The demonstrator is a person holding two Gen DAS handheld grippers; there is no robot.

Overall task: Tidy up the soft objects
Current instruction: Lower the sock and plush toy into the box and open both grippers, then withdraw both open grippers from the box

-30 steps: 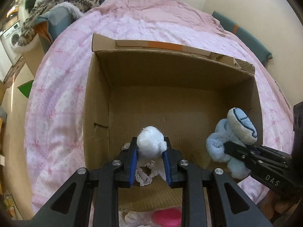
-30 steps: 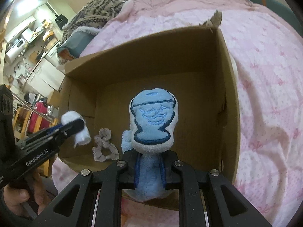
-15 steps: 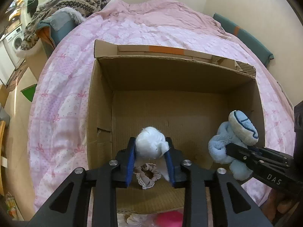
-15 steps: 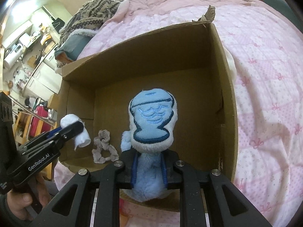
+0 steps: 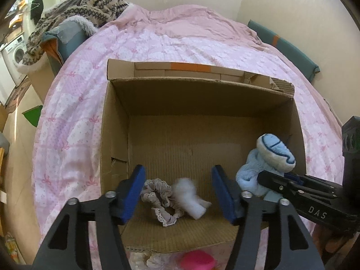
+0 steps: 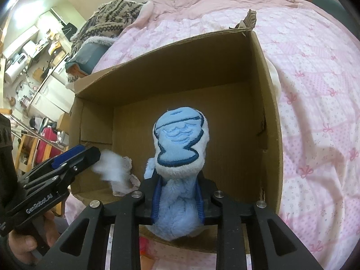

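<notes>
An open cardboard box (image 5: 202,94) (image 6: 180,67) lies on the pink bed. My left gripper (image 5: 178,175) (image 6: 87,155) hangs over its near left corner, jaws opening, with nothing pressed between them. Below them a white fluffy piece (image 5: 189,193) (image 6: 112,166) shows blurred, beside a beige lace scrunchie (image 5: 159,200) (image 6: 126,186) on the box floor. My right gripper (image 6: 178,182) (image 5: 276,180) holds a light blue plush toy (image 6: 180,139) (image 5: 267,164) over the box's near right side. Its jaws are opening slightly, and the pads still touch the plush.
The pink quilt (image 5: 157,45) surrounds the box. A knitted blanket on a grey cushion (image 5: 74,11) lies at the far left. A teal cushion (image 5: 290,51) lines the right wall. A bright pink soft item (image 5: 198,261) and white lace pieces lie before the box's near edge.
My left gripper's jaws have spread wide and let go of the white fluffy piece, which dropped beside the scrunchie. The right gripper stayed in place with the blue plush.
</notes>
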